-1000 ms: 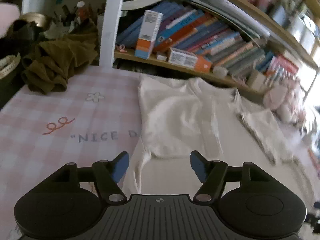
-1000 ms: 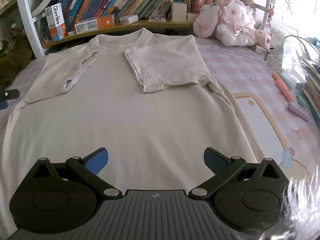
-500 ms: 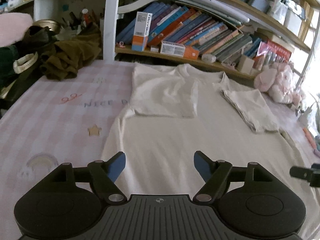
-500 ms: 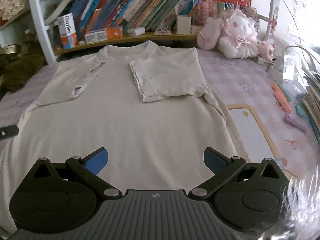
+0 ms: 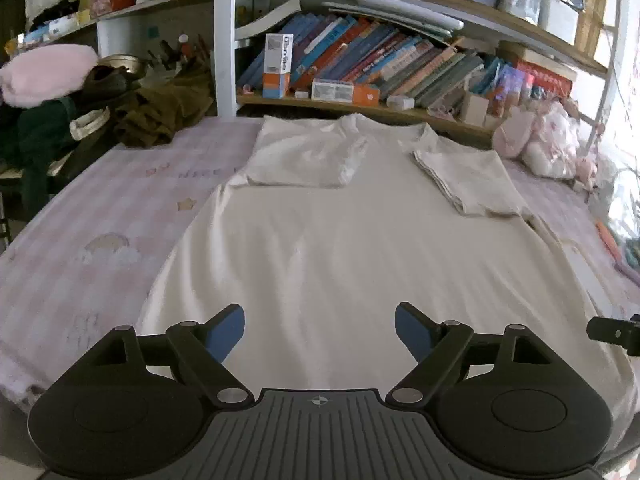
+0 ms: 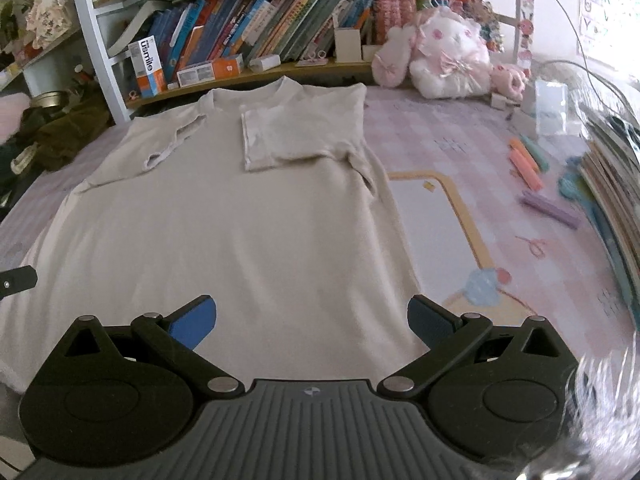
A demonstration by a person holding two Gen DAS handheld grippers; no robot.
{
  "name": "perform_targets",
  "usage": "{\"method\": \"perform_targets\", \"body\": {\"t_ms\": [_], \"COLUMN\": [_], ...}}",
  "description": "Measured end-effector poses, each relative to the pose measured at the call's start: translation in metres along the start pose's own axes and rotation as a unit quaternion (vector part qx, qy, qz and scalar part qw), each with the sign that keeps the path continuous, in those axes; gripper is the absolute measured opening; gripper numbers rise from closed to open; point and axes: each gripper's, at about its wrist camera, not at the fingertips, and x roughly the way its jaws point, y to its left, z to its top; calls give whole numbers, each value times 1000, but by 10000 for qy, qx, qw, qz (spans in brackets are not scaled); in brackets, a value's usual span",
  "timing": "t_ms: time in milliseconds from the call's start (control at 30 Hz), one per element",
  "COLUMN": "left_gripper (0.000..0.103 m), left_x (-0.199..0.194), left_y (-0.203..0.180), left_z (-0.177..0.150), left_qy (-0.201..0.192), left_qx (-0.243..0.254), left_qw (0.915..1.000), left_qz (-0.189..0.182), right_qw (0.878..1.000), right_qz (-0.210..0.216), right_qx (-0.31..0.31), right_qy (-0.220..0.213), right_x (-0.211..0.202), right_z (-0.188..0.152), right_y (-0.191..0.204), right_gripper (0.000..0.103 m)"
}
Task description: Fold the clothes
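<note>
A cream T-shirt [image 5: 360,248] lies flat on the pink checked bed cover, collar toward the bookshelf, both sleeves folded inward onto the chest. It also shows in the right wrist view [image 6: 240,220]. My left gripper [image 5: 319,330] is open and empty above the shirt's lower left part near the hem. My right gripper [image 6: 312,322] is open and empty above the lower right part. The tip of the right gripper shows at the right edge of the left wrist view [image 5: 612,330].
A bookshelf [image 5: 380,64] runs along the far side. Dark clothes [image 5: 160,116] are piled at the far left. Plush toys [image 6: 444,60] sit at the far right. Markers [image 6: 528,164] and stacked books [image 6: 616,200] lie to the right of the shirt.
Both grippers have drawn back from the sleeves toward the shirt's hem. The left one swung from the left sleeve area to the lower middle. Both stayed open.
</note>
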Motion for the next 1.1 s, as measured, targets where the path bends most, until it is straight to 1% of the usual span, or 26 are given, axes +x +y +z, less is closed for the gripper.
{"method": "perform_targets", "body": {"t_ms": [200, 400, 567, 767, 1033, 1067, 1100], "left_gripper": [86, 87, 87, 87, 87, 87, 87], "left_x": [-14, -22, -31, -35, -32, -32, -31], "left_y": [-12, -15, -4, 12, 38, 42, 46], "left_z": [-18, -36, -49, -58, -63, -64, -64], "left_qy": [171, 410, 531, 610, 714, 726, 738], "left_qx": [-49, 44, -173, -450, -555, -578, -600], "left_qw": [9998, 9989, 9979, 9957, 9935, 9934, 9932], "left_qz": [88, 235, 342, 530, 687, 679, 672], "right_qw": [9999, 9993, 9985, 9974, 9915, 9904, 9893], "right_qz": [9, 62, 119, 153, 266, 266, 267], "right_qx": [103, 176, 127, 156, 705, 783, 850], "right_qy": [114, 327, 514, 689, 1063, 1110, 1155], "right_x": [-18, -23, -26, -30, -29, -29, -28], "right_z": [-20, -35, -44, -50, -55, -56, -57], "right_y": [-23, -31, -31, -33, -56, -59, -62], "right_gripper": [103, 103, 103, 103, 100, 98, 94]}}
